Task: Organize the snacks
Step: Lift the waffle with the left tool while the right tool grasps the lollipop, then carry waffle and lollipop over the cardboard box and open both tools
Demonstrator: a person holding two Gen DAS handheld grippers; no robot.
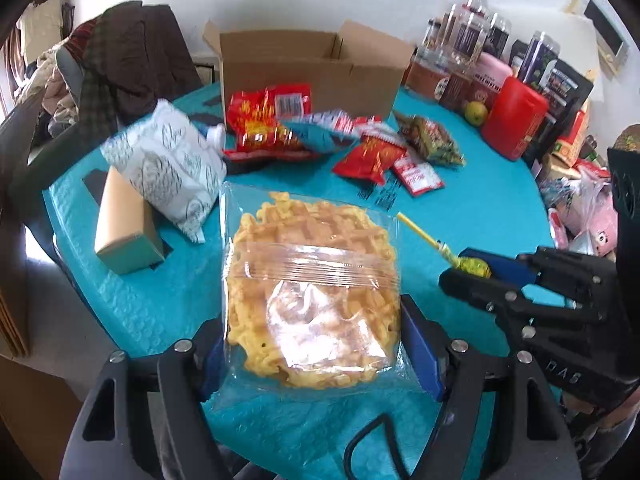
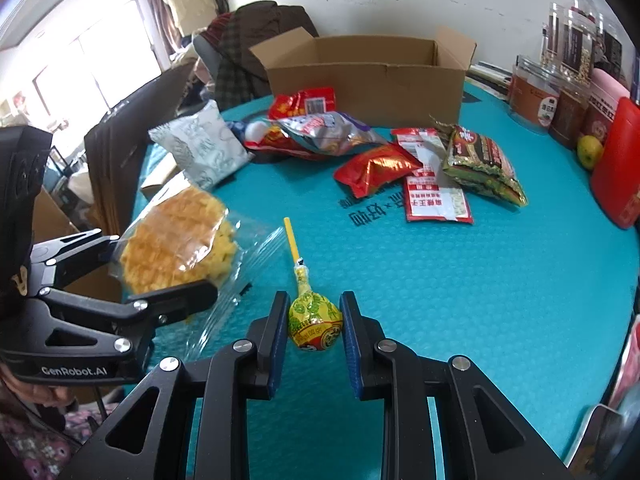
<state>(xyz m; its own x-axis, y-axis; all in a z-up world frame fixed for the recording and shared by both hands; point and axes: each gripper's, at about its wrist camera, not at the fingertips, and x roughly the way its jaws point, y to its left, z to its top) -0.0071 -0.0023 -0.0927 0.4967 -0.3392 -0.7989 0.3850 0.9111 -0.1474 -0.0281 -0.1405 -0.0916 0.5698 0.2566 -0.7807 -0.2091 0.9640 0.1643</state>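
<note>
A round yellow waffle in a clear plastic bag (image 1: 312, 300) hangs above the teal table, and my left gripper (image 1: 316, 346) is shut on it, a blue pad pressing each side. The right wrist view has the same waffle bag (image 2: 176, 236) between the left gripper's (image 2: 160, 268) black fingers. My right gripper (image 2: 314, 312) is shut on the head of a lollipop (image 2: 316, 320) in a yellow-green wrapper, its yellow stick pointing away. In the left wrist view, the right gripper (image 1: 466, 268) holds that lollipop (image 1: 474, 266) at the right. An open cardboard box (image 2: 368, 80) stands at the table's far side.
Several snack packets lie in front of the box: a red bag (image 1: 268, 120), a white patterned pouch (image 1: 168, 164), a red foil packet (image 2: 376, 172), a green-gold packet (image 2: 480, 164). A small tan carton (image 1: 124, 228) lies left. Jars, a red canister (image 1: 514, 120) and a green fruit (image 1: 476, 112) crowd the right edge.
</note>
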